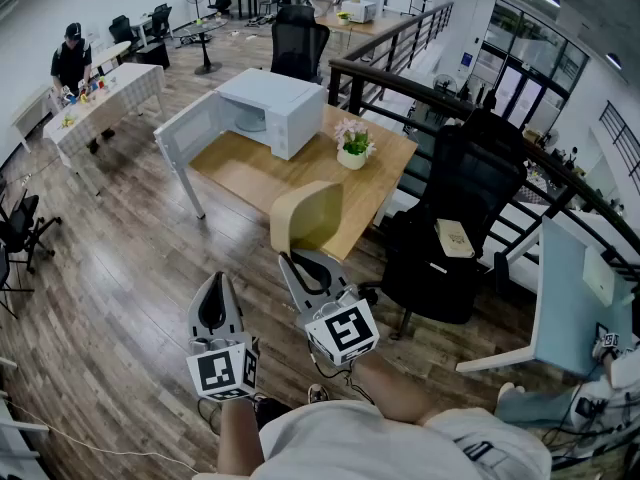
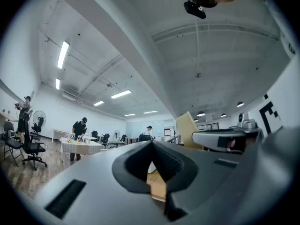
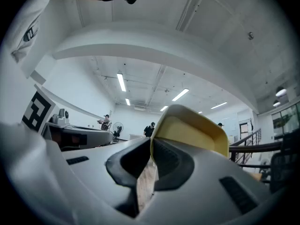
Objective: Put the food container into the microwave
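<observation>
The food container [image 1: 310,218], a beige tub held on edge, is pinched by its rim in my right gripper [image 1: 300,258], which is shut on it above the floor just short of the table. The right gripper view has the container [image 3: 190,132] rising from the jaws of that gripper [image 3: 151,146]. The white microwave [image 1: 268,111] stands on the far part of the wooden table [image 1: 300,173], its door [image 1: 190,128] swung open to the left. My left gripper [image 1: 213,283] hangs beside the right one, shut and empty; in its own view the left gripper [image 2: 152,146] has its tips touching.
A small pot of pink flowers [image 1: 352,146] sits on the table right of the microwave. A black office chair [image 1: 455,218] stands at the table's right, before a dark railing [image 1: 420,88]. Far left, a person [image 1: 70,58] stands at another table.
</observation>
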`<control>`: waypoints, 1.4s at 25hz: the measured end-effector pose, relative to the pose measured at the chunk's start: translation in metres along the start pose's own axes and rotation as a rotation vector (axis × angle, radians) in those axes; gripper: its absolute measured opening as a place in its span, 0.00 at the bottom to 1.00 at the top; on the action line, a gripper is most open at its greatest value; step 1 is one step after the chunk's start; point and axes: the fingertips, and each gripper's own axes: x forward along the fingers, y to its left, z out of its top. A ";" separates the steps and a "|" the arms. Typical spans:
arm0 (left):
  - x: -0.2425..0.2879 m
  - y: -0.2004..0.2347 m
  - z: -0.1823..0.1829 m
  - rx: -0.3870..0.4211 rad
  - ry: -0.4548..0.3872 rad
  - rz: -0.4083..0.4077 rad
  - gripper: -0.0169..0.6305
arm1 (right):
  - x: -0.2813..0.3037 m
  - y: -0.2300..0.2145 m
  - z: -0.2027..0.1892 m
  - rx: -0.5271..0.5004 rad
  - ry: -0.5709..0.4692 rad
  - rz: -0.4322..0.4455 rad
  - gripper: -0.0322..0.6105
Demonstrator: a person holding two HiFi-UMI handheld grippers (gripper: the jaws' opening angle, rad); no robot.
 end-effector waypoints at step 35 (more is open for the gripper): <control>0.060 0.067 -0.061 -0.040 0.108 0.028 0.04 | 0.090 0.003 -0.062 -0.016 0.136 0.137 0.09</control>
